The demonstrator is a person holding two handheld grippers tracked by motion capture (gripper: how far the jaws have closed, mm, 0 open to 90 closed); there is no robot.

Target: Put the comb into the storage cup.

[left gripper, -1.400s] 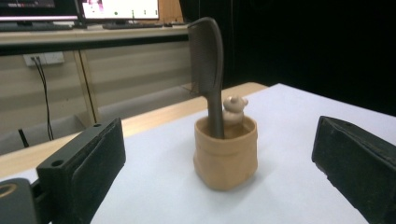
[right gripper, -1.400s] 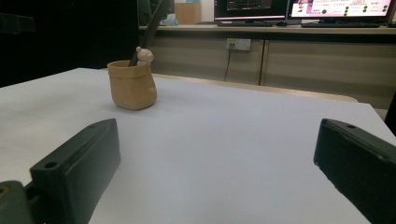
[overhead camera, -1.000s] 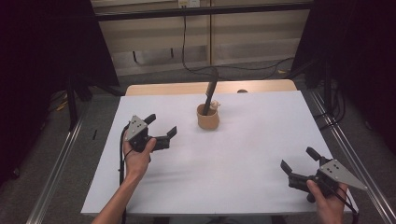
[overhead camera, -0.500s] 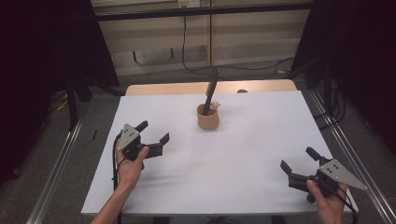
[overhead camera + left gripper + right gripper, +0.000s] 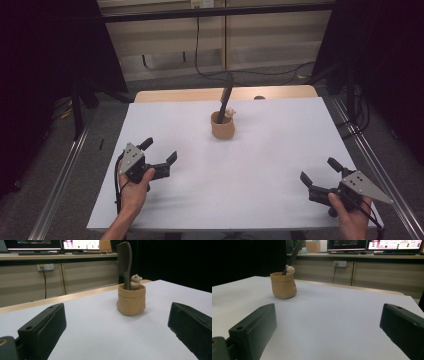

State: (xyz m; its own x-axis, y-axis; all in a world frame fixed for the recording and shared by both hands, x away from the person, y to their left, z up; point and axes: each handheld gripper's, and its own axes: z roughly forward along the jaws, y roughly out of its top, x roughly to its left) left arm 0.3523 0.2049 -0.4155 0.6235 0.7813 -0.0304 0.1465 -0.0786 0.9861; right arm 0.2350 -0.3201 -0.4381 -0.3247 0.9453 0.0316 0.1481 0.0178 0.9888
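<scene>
Standing at the far middle of the white table (image 5: 260, 170), the tan pot (image 5: 222, 127) holds a black comb (image 5: 225, 97). Left gripper (image 5: 159, 159) and right gripper (image 5: 316, 176) gape empty; reach slowly and straight.

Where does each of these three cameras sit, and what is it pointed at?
High view: above the person's side, looking down on the white table; both hands, left gripper, right gripper.
Left gripper view: low between open jaws, facing the tan pouch-shaped cup holding a dark comb.
Right gripper view: low between open jaws.
All share the cup.
</scene>
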